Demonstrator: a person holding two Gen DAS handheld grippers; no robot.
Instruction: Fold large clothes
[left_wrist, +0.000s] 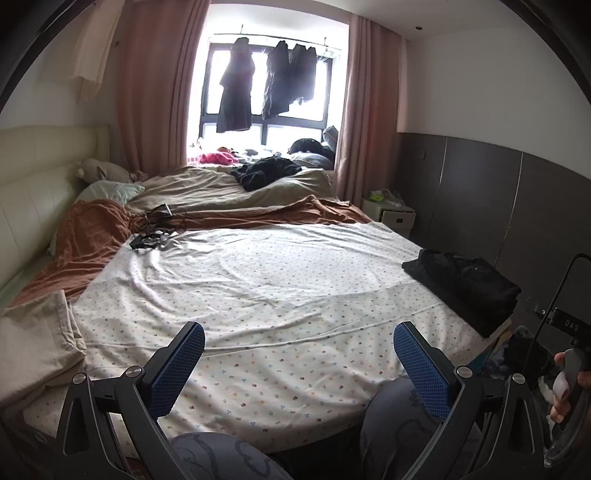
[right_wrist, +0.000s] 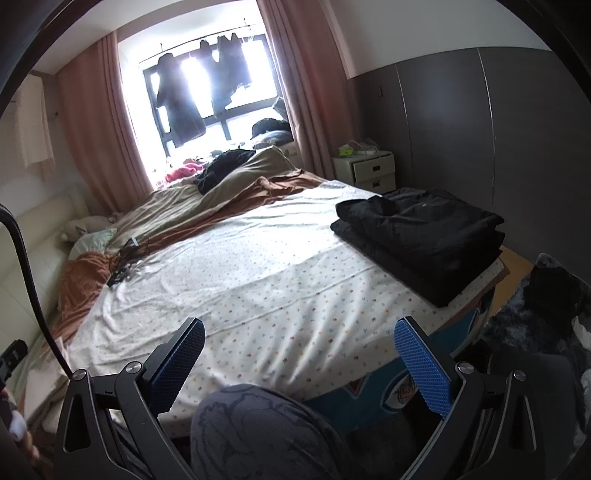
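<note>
A stack of folded black clothes (left_wrist: 465, 284) lies on the right corner of the bed, also in the right wrist view (right_wrist: 424, 236). A crumpled black garment (left_wrist: 267, 171) lies far off on the beige duvet near the window, seen too in the right wrist view (right_wrist: 221, 168). My left gripper (left_wrist: 299, 365) is open and empty, held above the near edge of the flower-print sheet (left_wrist: 258, 280). My right gripper (right_wrist: 299, 363) is open and empty, above the same near edge, well short of the folded stack.
A brown blanket (left_wrist: 85, 236) and beige duvet (left_wrist: 207, 184) cover the far bed. Cables (left_wrist: 155, 225) lie near them. A cream pillowcase (left_wrist: 33, 347) lies at the left. A white nightstand (right_wrist: 364, 170) stands by the grey wall. Dark clothes (left_wrist: 236, 85) hang at the window. The person's knees (right_wrist: 258, 432) are below the grippers.
</note>
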